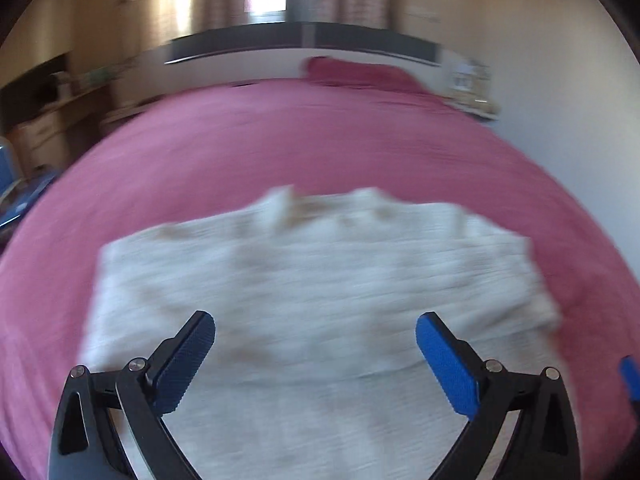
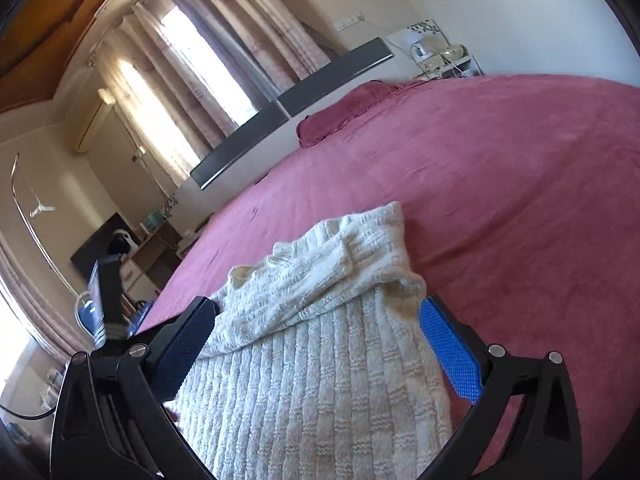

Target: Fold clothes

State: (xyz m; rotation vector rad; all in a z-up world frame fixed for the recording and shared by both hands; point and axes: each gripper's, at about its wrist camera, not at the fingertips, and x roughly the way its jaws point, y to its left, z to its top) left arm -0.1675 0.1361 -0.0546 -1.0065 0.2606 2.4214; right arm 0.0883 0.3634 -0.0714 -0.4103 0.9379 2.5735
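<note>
- Overhead, the left gripper (image 1: 316,360) tilts steeply down over a cream cable-knit sweater (image 1: 312,288) that lies on a bed with a pink plush cover (image 1: 280,140); its black jaws with blue ribbed pads (image 1: 448,364) stand wide apart, nothing pressed between them.
- Lower and flatter, the right gripper (image 2: 316,352) points along the near end of the sweater (image 2: 320,340), rolled so that the bed (image 2: 500,200) slopes across its view; its jaws are also spread wide, with the knit beneath the gap between them and the pads (image 2: 450,354) not pressing on it.
- The sweater sits at the near edge of the bed, well apart from the dark pink pillow (image 2: 344,118) at the headboard end.
- The left wrist view is blurred; it shows the whole width of the garment and, at its right edge, a blue pad of the other gripper.
- The right wrist view is sharp: it shows the ribbed and basket-weave knit, a folded layer lying over the lower one, and a black handle (image 2: 110,296) at its left.
</note>
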